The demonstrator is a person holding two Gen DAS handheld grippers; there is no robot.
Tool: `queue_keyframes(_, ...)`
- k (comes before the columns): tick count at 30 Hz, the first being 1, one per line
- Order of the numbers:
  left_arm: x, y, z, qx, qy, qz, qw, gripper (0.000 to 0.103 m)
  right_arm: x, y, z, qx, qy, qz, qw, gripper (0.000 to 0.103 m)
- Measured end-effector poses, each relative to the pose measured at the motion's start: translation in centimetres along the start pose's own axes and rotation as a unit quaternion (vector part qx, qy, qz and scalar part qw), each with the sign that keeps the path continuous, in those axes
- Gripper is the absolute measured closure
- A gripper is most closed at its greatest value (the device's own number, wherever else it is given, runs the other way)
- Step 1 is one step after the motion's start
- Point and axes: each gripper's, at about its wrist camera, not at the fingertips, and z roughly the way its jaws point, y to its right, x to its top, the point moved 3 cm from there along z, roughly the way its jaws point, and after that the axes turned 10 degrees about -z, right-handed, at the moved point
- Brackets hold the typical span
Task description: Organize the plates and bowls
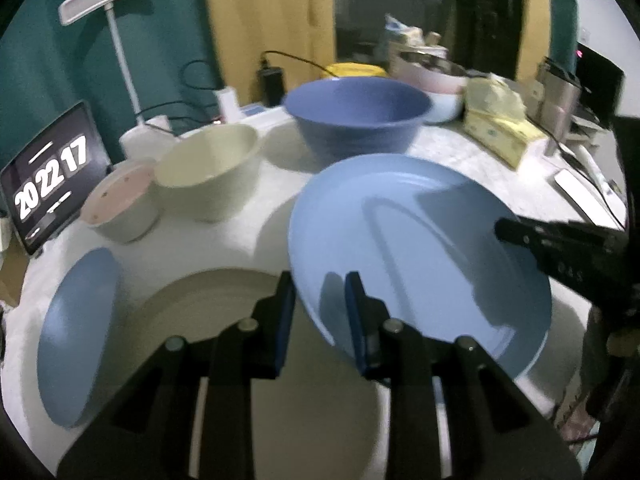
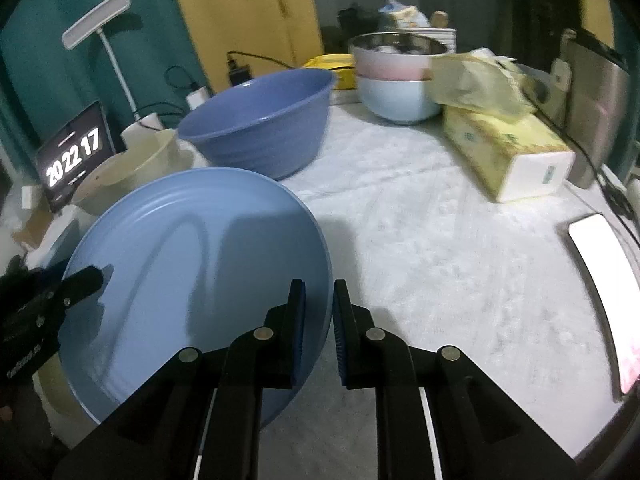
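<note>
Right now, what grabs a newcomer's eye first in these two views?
The round light-blue plate, tilted above the white tablecloth, gripped at opposite rims by the left tool and right tool. Behind it stands a deep blue bowl, and at far left a dark clock display glows.

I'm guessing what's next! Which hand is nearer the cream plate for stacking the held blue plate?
Probably left. Both grippers pinch the blue plate by its rim, but the left gripper sits right over the cream plate; the right gripper holds the far side.
</note>
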Motion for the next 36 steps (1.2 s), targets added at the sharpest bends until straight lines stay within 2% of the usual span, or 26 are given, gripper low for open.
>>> queue_keyframes(5,-1.0,2.3,1.2,-0.016,-0.028,0.029,0.9991,0.077,-0.7,2.1,-0.2,-0.027,-0.008,0.013,1.0,0.088)
queue_keyframes(12,-1.1,2.4,2.5,-0.019,-0.051,0.023,0.9983,0.075,-0.9,3.3,0.2,-0.046,-0.013,0.021,0.999,0.086)
queue_keyframes(13,-1.0,2.2,2.4,-0.018,-0.048,0.021,0.9985,0.074,-0.7,3.3,0.1,-0.047,-0.01,0.022,0.999,0.085)
queue_keyframes(15,-0.7,1.9,2.2,-0.013,-0.039,0.019,0.999,0.072,-0.3,3.1,-0.5,-0.055,0.002,0.02,0.998,0.073)
queue_keyframes(17,-0.5,1.3,1.6,-0.012,-0.03,0.013,0.9994,0.071,0.1,2.8,-1.0,-0.058,0.011,0.018,0.998,0.07)
queue_keyframes(21,-0.1,-0.2,0.4,-0.01,-0.01,-0.004,0.9999,0.068,1.0,1.8,-1.9,-0.059,0.021,0.006,0.998,0.07)
queue_keyframes(23,0.0,-1.1,-0.3,-0.009,-0.001,-0.014,0.9999,0.06,1.4,0.9,-2.3,-0.051,0.026,-0.003,0.998,0.07)
queue_keyframes(25,0.0,-2.1,-0.9,-0.011,0.005,-0.025,0.9996,0.058,1.6,-0.3,-2.5,-0.042,0.029,-0.014,0.999,0.07)
queue_keyframes(36,-1.4,-6.8,-3.6,0.0,0.027,-0.066,0.9974,0.058,1.9,-6.3,-2.3,-0.007,0.026,-0.063,0.998,0.07)
